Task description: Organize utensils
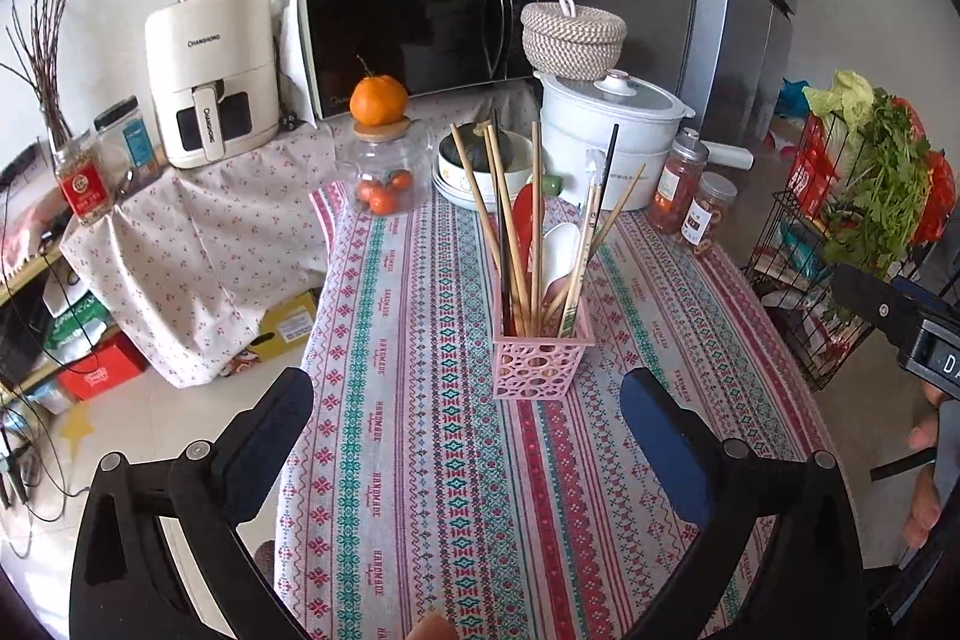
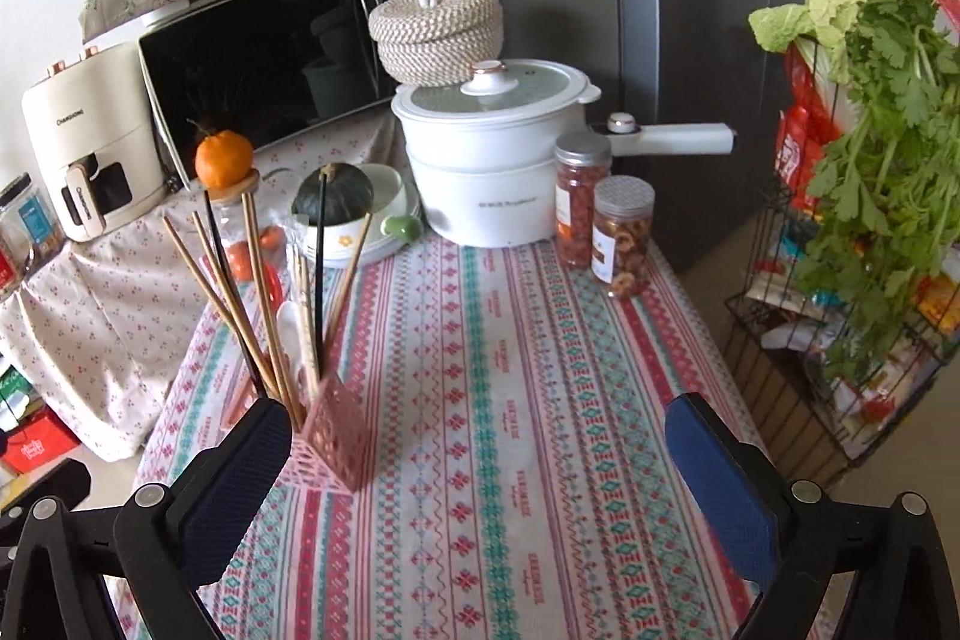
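Observation:
A pink lattice utensil holder (image 1: 540, 361) stands upright on the patterned tablecloth (image 1: 420, 460). It holds several wooden chopsticks (image 1: 480, 196), a black chopstick, a red spoon (image 1: 528, 220) and a white spoon (image 1: 561, 250). My left gripper (image 1: 465, 400) is open, with the holder just beyond its fingers and nothing between them. In the right wrist view the same holder (image 2: 333, 445) sits beside the left finger (image 2: 240, 478). My right gripper (image 2: 477, 427) is open over bare cloth and holds nothing.
At the table's far end stand a white pot (image 2: 492, 148), two snack jars (image 2: 621, 235), a bowl with a squash (image 2: 333, 196) and a jar with an orange (image 1: 378, 100) on top. A microwave (image 1: 414, 34) sits behind. A wire rack with greens (image 2: 870, 196) stands right.

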### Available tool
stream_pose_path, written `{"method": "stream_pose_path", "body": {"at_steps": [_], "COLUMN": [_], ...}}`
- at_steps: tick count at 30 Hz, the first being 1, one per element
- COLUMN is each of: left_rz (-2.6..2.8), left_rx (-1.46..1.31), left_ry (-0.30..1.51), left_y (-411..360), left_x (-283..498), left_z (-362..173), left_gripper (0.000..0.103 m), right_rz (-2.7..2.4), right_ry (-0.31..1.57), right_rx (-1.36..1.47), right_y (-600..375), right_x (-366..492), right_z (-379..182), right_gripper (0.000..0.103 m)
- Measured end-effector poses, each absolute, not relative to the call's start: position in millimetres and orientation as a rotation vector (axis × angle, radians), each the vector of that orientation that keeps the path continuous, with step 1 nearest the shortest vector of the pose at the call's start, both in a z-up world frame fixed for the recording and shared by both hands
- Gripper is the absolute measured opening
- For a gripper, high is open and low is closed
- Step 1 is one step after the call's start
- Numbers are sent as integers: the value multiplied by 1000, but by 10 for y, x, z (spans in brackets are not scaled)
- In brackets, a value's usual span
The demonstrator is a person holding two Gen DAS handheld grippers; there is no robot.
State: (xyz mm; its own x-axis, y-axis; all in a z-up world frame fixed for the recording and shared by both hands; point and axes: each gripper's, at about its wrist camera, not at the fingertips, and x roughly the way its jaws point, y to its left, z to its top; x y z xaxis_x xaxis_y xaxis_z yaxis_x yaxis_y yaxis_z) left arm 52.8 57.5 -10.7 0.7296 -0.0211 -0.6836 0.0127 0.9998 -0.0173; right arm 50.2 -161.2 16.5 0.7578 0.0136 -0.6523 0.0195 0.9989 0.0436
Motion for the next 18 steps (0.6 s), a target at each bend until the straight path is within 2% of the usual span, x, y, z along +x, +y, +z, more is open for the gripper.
{"method": "stream_pose_path", "body": {"at_steps": [7,18], "left_rz": [1,3], "left_rx": [21,-4], "left_ry": [703,684], "left_y": [376,315], "left_x": [304,307], "left_z": [-20,-2], "left_gripper": [103,103], "right_rz": [-23,11], "right_ry": [669,713], "right_rx": [-59,-32], "right_y": [-1632,-1637], "right_x": [230,323], "right_z": [210,119], "right_gripper": [102,102]}}
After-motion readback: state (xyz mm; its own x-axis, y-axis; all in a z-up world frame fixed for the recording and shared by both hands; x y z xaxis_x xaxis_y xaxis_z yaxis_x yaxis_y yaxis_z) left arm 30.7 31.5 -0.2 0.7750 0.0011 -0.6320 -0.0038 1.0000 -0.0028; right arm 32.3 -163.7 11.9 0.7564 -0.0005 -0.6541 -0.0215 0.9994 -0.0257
